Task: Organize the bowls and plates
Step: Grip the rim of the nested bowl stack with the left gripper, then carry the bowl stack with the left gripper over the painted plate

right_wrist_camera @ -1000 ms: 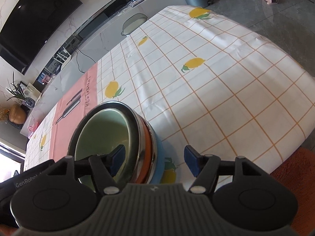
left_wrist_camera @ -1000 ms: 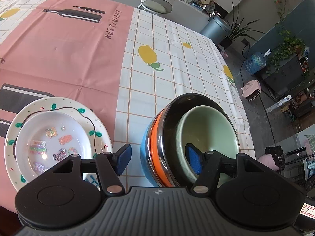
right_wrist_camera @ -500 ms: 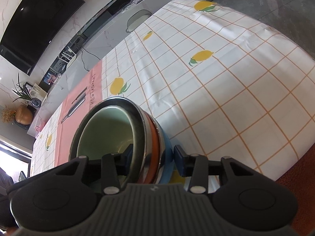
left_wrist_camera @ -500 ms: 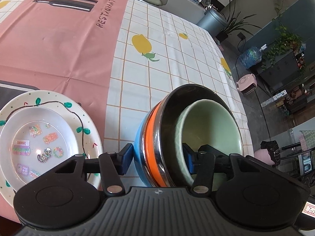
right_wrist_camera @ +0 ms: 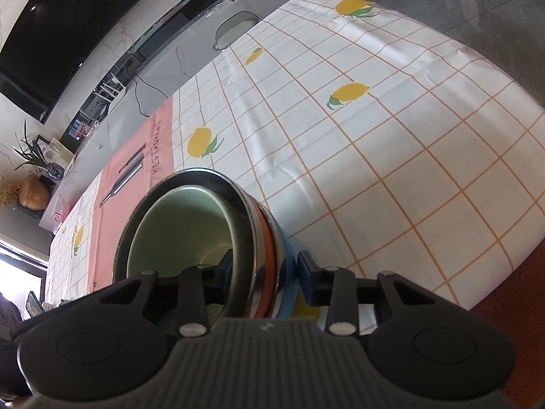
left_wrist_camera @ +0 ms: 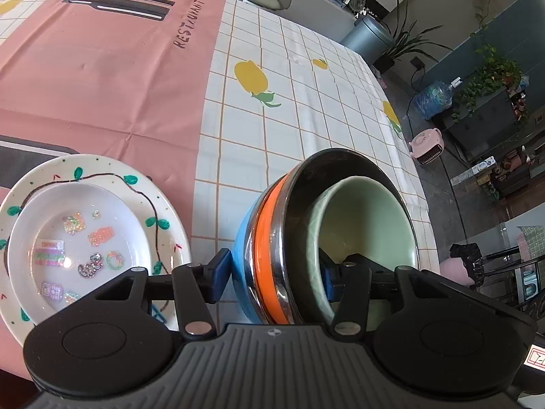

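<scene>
Covering most of both views, the tablecloth runs pink at the upper left of your left view and white with lemons elsewhere. Your nested bowl stack sits low and right of centre there: a blue bowl outermost, then an orange bowl, a steel bowl and a pale green bowl inside. Your left gripper has narrowed its fingers onto the stack's near wall, one pad outside on the blue bowl, the other inside the green one. Your right gripper clamps the stack on its other side, fingers likewise astride the rims. At the lower left of the left view, just beside the stack, a vine-painted plate carries a white plate with glittery stickers; the left finger sits between it and the stack. Smaller, at the right edge of that view, a pink heater stands on the floor.
</scene>
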